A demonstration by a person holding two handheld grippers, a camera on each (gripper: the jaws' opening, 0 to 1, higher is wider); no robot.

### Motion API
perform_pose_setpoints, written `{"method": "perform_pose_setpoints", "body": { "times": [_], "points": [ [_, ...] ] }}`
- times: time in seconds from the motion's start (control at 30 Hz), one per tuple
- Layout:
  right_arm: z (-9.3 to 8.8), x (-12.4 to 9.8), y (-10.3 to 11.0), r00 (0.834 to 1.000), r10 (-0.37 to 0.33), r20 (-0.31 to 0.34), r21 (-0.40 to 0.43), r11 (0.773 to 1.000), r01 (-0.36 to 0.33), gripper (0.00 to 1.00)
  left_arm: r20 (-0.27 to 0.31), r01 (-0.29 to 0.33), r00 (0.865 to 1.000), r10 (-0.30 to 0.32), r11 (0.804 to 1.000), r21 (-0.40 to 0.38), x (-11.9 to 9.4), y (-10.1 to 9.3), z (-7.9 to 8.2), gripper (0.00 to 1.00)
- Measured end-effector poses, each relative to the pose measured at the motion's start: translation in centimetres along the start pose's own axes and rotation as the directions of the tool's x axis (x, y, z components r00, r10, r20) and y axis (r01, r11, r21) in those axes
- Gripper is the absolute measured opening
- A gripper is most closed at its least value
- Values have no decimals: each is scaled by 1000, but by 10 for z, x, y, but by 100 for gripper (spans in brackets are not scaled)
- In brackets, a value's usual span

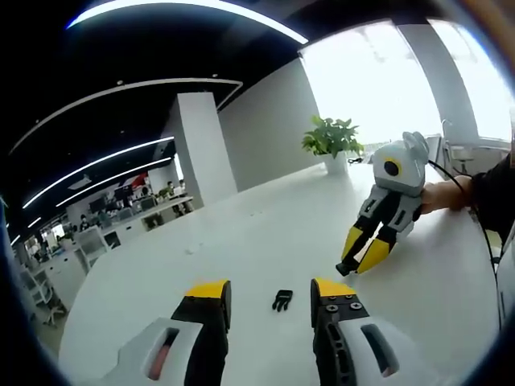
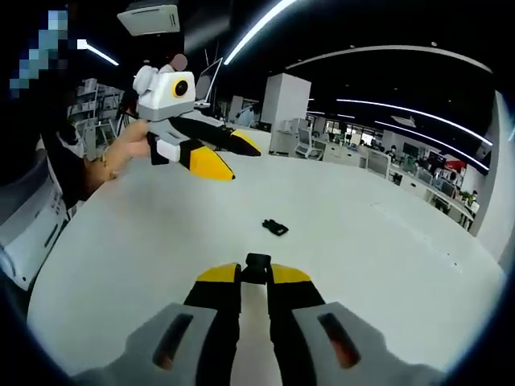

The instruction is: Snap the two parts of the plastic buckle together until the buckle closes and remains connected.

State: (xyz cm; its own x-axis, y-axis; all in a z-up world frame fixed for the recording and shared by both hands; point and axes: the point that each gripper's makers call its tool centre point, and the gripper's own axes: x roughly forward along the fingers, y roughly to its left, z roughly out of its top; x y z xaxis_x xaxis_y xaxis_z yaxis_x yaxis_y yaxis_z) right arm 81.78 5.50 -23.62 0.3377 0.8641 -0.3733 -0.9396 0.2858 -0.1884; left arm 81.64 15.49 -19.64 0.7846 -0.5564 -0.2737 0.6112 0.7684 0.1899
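Buckle parts sat apart: one black piece (image 2: 257, 262) was clamped between the right gripper (image 2: 257, 275)'s yellow-tipped jaws, the other buckle piece (image 1: 282, 300) lay loose on the white table (image 1: 257, 241).

The left gripper view looked along the left gripper (image 1: 269, 293), its jaws wide apart with the loose piece on the table between and just beyond them; it also showed the right gripper held by a hand (image 1: 441, 197) with its tips closed on something small and dark. The right gripper view showed the loose piece further out on the table, and the left gripper raised above it, jaws apart. Behind the table were a potted plant (image 1: 331, 138), bright windows, a white pillar, office desks and strip lights on a dark ceiling.
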Motion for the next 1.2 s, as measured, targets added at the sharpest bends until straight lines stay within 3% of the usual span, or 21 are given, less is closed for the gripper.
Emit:
{"method": "perform_pose_setpoints", "body": {
  "times": [0.73, 1.0, 1.2],
  "points": [
    [-1, 2, 4, 1000, 17, -4, 19, 1000, -17, 15, -7, 4, 1000, -4, 1000, 1, 1, -1, -1, 40],
    [7, -9, -9, 999, -22, 32, 34, 999, 21, 14, -6, 0, 1000, 0, 1000, 0, 0, -1, -2, 40],
    [0, -9, -13, 1000, -31, 2, 22, 999, 31, 14, -10, 3, 1000, -3, 1000, 1, 1, -2, -3, 40]
  ]
}}
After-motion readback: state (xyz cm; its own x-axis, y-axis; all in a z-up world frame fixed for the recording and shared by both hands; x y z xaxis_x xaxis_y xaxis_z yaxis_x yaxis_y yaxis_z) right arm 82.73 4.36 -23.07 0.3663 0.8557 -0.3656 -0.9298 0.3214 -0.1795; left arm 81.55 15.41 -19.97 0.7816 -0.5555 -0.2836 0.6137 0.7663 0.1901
